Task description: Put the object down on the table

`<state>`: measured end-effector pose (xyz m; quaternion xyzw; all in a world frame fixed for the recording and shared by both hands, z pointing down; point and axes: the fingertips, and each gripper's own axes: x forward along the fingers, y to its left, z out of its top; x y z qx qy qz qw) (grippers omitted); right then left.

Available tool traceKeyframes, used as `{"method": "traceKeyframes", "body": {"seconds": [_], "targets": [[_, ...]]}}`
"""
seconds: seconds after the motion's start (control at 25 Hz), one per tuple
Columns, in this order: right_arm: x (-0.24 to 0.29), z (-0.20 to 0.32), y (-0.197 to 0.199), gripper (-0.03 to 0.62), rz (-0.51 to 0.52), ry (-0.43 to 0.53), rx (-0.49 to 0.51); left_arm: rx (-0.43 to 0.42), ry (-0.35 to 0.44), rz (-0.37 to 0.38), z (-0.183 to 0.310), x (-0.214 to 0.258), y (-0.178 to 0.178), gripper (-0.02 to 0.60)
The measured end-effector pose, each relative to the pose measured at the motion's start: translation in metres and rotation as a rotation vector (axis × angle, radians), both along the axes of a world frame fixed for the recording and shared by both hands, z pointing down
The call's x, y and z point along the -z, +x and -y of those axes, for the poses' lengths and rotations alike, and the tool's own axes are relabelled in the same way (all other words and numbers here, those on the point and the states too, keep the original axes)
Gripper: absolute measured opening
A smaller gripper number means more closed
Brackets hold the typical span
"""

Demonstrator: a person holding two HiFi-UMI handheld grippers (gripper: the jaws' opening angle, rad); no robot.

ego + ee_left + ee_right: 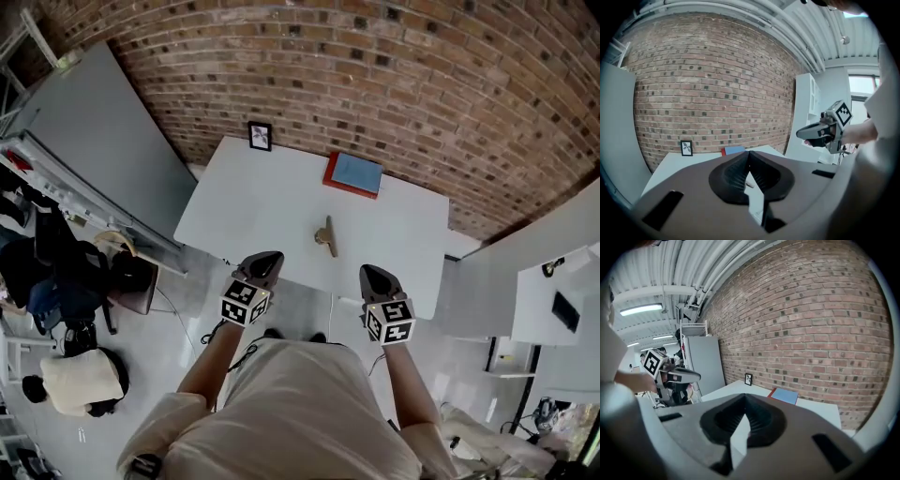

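A small tan, wooden-looking object (326, 235) lies on the white table (281, 202), near the middle of its front half. Both grippers hang at the table's near edge, short of the object and apart from it. My left gripper (267, 259) sits to the object's lower left with its jaws closed tip to tip and nothing between them (749, 153). My right gripper (372, 273) sits to the lower right, jaws also together and empty (744, 397). Each gripper shows in the other's view: the right gripper (820, 132) and the left gripper (677, 376).
A red and blue book (353, 173) lies at the table's far edge, and a small framed picture (260, 136) stands at the far left corner against the brick wall. A chair with bags (131, 277) is on the left. White furniture (553, 300) stands on the right.
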<state>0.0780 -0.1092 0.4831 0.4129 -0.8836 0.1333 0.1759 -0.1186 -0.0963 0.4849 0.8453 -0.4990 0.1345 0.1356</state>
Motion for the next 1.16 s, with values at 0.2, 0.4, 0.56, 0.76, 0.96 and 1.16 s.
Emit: {"method": "traceKeyframes", "body": {"seconds": [0.2,0.4,0.56,0.76,0.96,1.16], "targets": [[0.022,-0.009,-0.016,0.003,0.015,0.041,-0.022,-0.026,0.033,-0.026,-0.011,0.021,-0.019,-0.007],[0.035,-0.019,-0.029,0.003,0.018,0.063,-0.04,-0.058,0.06,-0.05,-0.021,0.035,-0.03,-0.006],[0.041,-0.027,-0.034,0.003,0.013,0.07,-0.051,-0.081,0.074,-0.063,-0.028,0.041,-0.032,-0.006],[0.046,-0.036,-0.039,0.003,0.01,0.082,-0.06,-0.098,0.087,-0.085,-0.034,0.046,-0.033,-0.006],[0.05,-0.041,-0.043,0.003,0.006,0.091,-0.063,-0.106,0.093,-0.093,-0.037,0.049,-0.035,-0.007],[0.052,-0.041,-0.047,0.003,0.003,0.1,-0.066,-0.108,0.094,-0.098,-0.037,0.049,-0.039,-0.007]]}}
